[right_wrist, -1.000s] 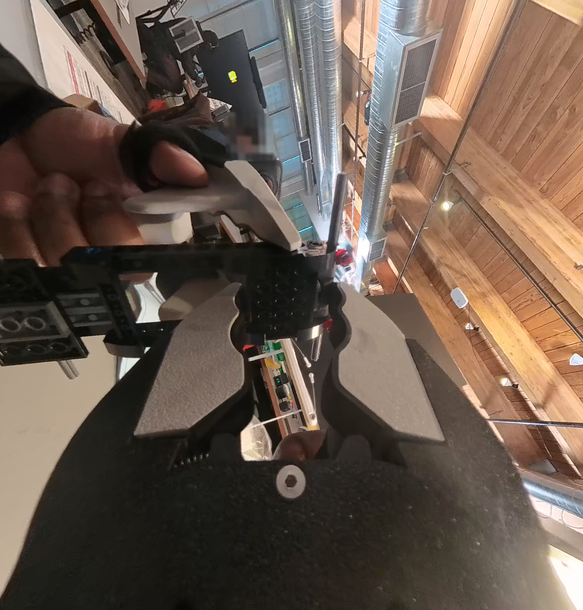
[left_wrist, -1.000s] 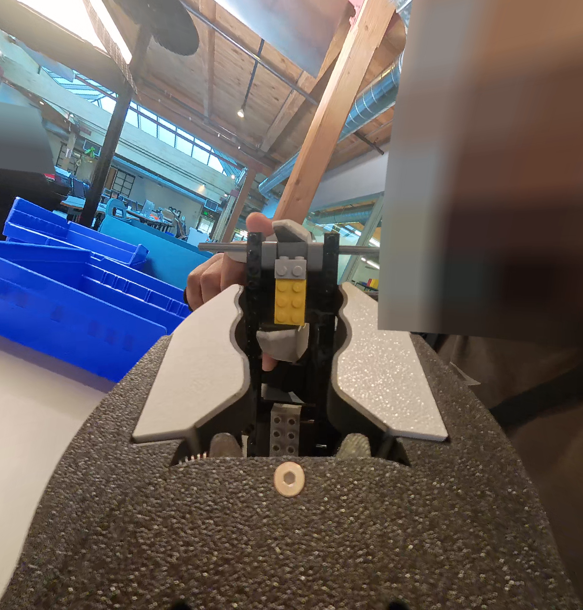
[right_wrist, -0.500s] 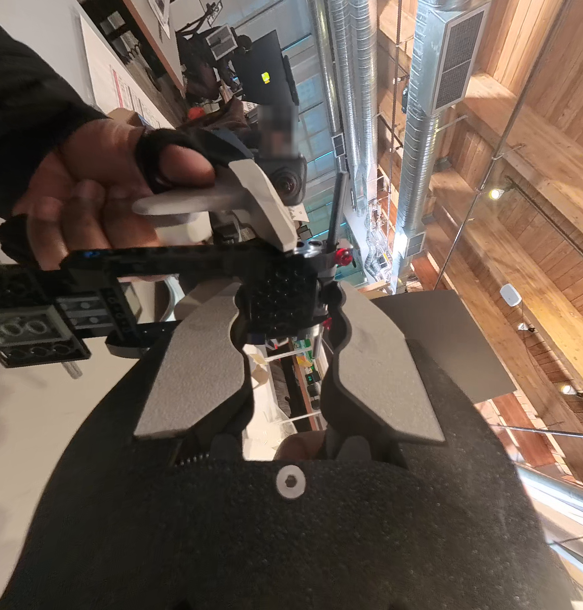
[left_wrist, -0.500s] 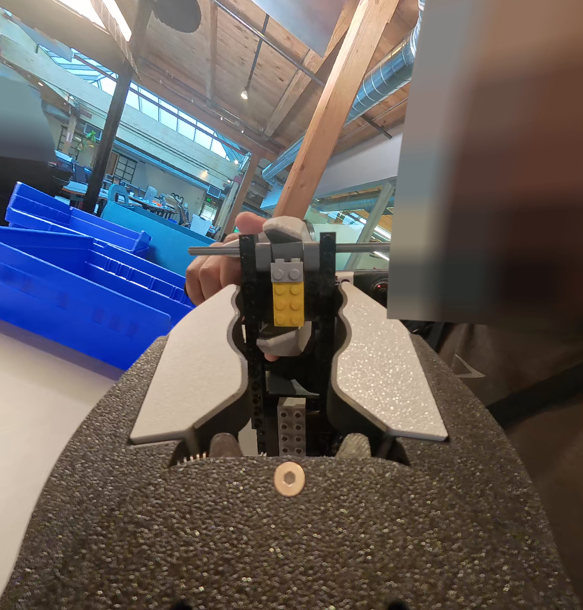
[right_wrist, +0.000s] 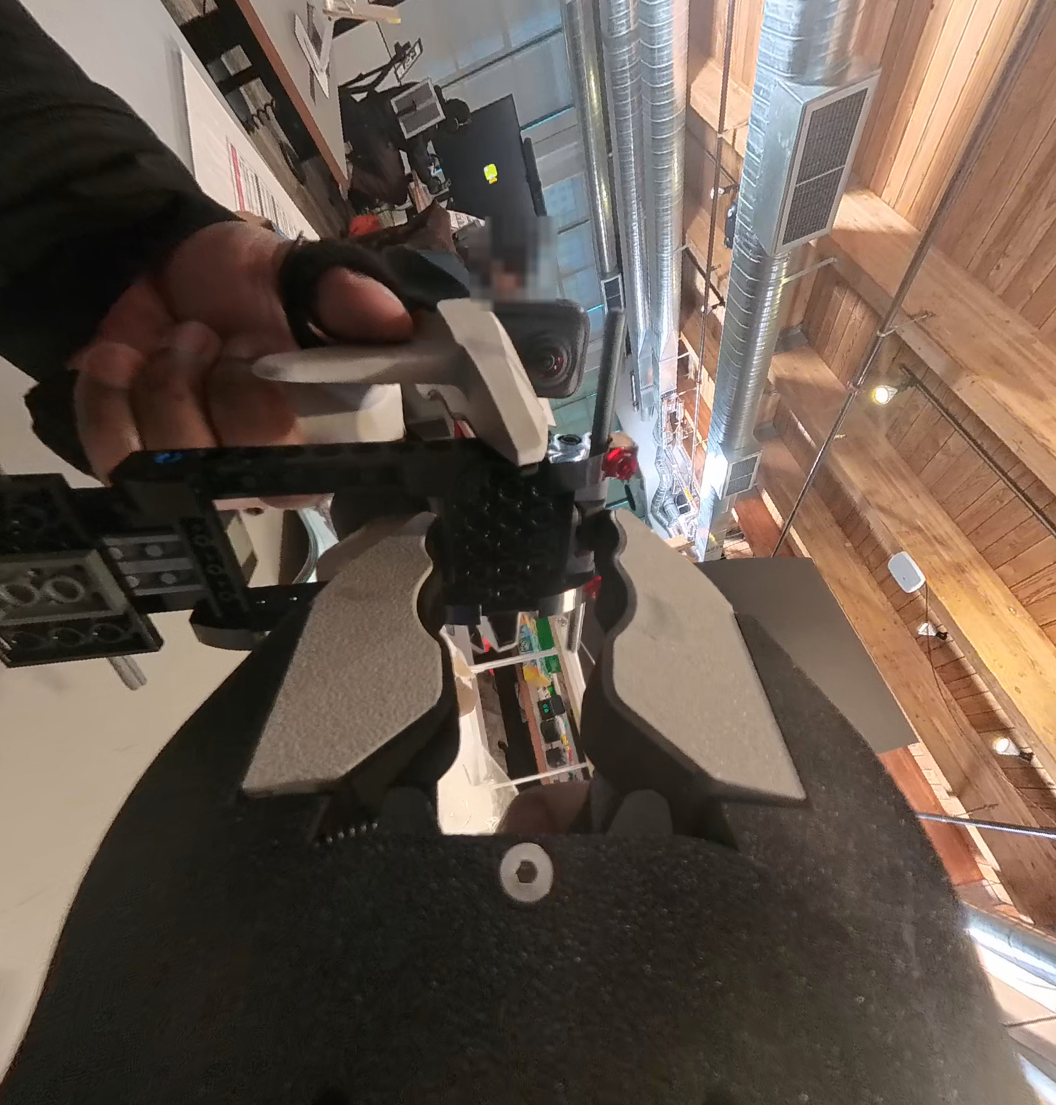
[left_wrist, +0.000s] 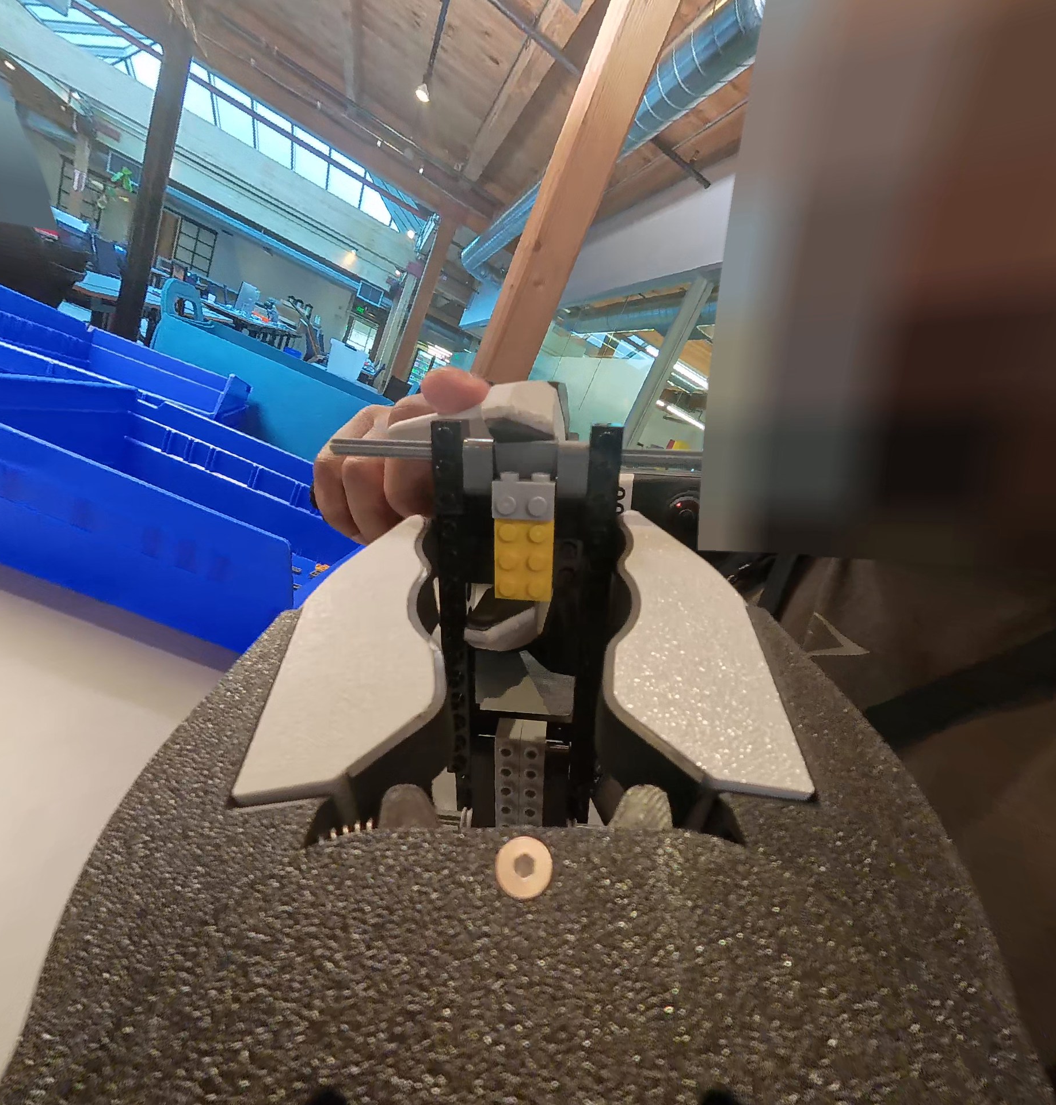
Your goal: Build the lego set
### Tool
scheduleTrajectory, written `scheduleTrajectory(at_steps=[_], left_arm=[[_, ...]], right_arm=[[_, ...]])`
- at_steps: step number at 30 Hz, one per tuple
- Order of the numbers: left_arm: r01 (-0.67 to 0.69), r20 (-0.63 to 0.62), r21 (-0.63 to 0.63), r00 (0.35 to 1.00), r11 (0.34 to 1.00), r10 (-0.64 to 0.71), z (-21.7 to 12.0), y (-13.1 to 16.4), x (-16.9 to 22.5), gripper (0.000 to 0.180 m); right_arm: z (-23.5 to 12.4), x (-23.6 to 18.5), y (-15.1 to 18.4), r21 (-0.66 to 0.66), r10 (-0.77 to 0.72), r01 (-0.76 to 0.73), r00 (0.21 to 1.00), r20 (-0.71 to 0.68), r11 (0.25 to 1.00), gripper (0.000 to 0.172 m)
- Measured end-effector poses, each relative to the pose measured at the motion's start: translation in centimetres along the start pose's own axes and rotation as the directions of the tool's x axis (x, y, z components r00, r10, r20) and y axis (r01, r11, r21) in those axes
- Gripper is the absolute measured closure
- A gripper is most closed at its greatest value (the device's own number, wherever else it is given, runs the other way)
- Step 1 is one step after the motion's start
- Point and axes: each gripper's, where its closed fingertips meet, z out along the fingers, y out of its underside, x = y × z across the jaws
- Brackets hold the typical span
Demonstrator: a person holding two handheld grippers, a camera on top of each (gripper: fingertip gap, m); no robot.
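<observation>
Since the earlier frame both grippers tilt slightly: left gripper (left_wrist: pixel 522 556) and right gripper (right_wrist: pixel 516 550) both clamp the brick frame (left_wrist: pixel 522 478), held aloft.

Blue bins (left_wrist: pixel 125 478) on the white table (left_wrist: pixel 65 687).

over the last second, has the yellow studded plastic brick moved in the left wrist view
No. The yellow studded plastic brick stays centred between the left gripper fingers; only the blue plastic bins behind shifted.

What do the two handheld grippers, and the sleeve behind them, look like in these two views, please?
Each gripper has a rough, speckled black foam-like body with a round metal screw and two pale grey, wavy-edged fingers. The left gripper carries a black camera. The person wears a black sleeve and a black finger strap.
</observation>
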Motion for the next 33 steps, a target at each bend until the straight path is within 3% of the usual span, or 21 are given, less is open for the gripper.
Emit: scheduleTrajectory(at_steps=[17, 23, 33], left_arm=[[-0.096, 0.016, 0.093, 0.995, 0.991, 0.095, 0.2, -0.6, 0.3, 0.125], [-0.099, 0.011, 0.065, 0.995, 0.993, 0.099, 0.3, -0.2, 0.4, 0.125], [-0.085, 0.014, -0.111, 0.996, 0.99, 0.087, 0.3, 1.3, 0.5, 0.124]], right_arm=[[-0.5, 0.9, -0.6, 0.035, -0.097, 0.103, 0.985, -0.141, 0.994, 0.124], [-0.7, 0.7, -0.8, 0.047, -0.108, 0.114, 0.988, -0.112, 0.992, 0.124], [-1.0, -0.3, -0.9, 0.1, -0.091, 0.093, 0.996, -0.019, 0.991, 0.124]])
